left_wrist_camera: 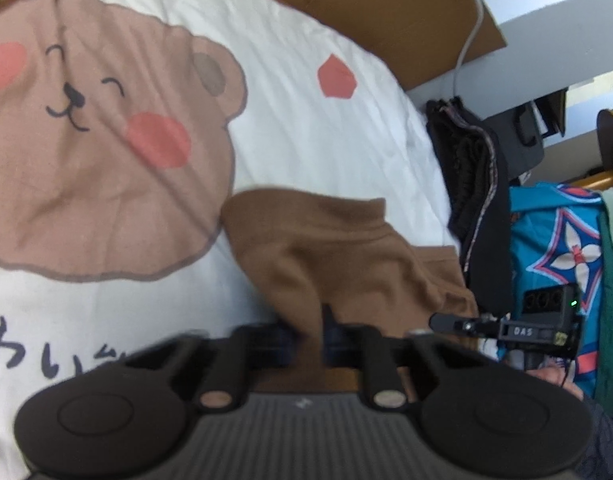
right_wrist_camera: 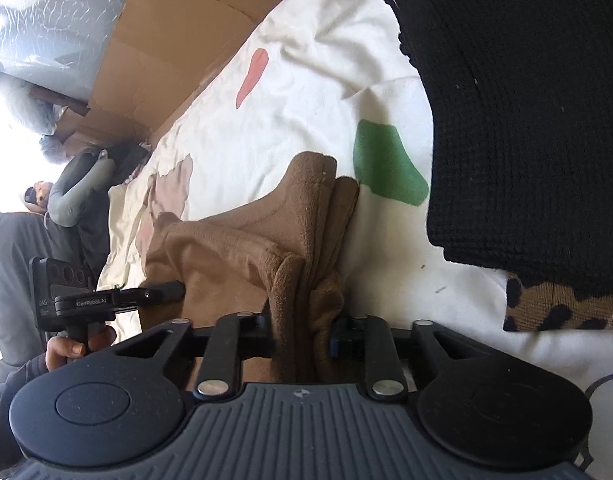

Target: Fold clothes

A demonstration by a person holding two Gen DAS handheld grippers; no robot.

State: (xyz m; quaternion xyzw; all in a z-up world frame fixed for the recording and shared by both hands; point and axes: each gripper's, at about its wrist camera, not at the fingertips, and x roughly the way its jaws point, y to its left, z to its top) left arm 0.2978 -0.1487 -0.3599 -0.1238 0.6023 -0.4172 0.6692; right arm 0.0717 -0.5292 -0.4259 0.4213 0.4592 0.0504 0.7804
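we have the brown fleece garment [left_wrist_camera: 346,256] pinched at two points, and it lies low on the cream bear-print bedcover [left_wrist_camera: 306,128], near us and just left of the stack of dark folded clothes [left_wrist_camera: 474,184]; the left gripper [left_wrist_camera: 320,336] has its jaws drawn nearly together on a thin ridge of the brown cloth, which rises between the fingers in its own view; the right gripper [right_wrist_camera: 302,340] is likewise closed narrowly on a thicker, bunched edge of the same garment, several layers gathered between the pads; in the right view the black knit pile [right_wrist_camera: 526,120] sits on the right, close to the fleece, with a leopard-print piece [right_wrist_camera: 566,304] beneath it; to do this step well, we judge that both grips should hold the same layers, since the right bunch looks uneven and an inner layer could slip out; we should lift both ends together and keep the cloth taut between the hands so the fold line falls straight; we should also carry the garment clear of the black pile, so as not to drag it, and lay the edge down flat on a bare part of the bedcover before loosening either grip.
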